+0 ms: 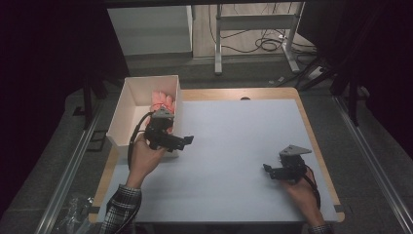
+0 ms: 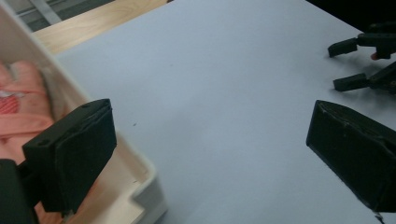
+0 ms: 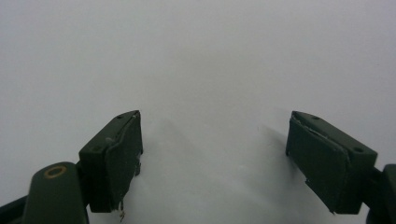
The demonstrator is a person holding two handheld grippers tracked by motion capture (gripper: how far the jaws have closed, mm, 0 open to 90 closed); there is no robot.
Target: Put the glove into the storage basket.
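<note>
Box: white box (image 1: 127, 105) at the table's far left corner, open at the top, with its near end hanging over the wooden edge.
Cloth: pink cloth (image 1: 163, 101) lies inside the box at its far right side; the left gripper view shows it (image 2: 21, 105) as folded fabric against the box wall (image 2: 70, 98), which the high view is too small to show.
Left gripper: left gripper (image 1: 181, 141) is held over the near right corner of the box, pointing right across the table; jaws wide apart and empty. In its own view (image 2: 210, 149) one jaw stands over the box interior, the other over bare table.
Table: pale blue-grey table (image 1: 234, 136) with a wooden border.
Right gripper: right gripper (image 1: 269, 170) sits near the table's near right corner, pointing left, well apart from the box; jaws apart, nothing between them. Its own view (image 3: 212, 154) shows plain table surface beneath; the left gripper view catches it far off (image 2: 348, 65).
</note>
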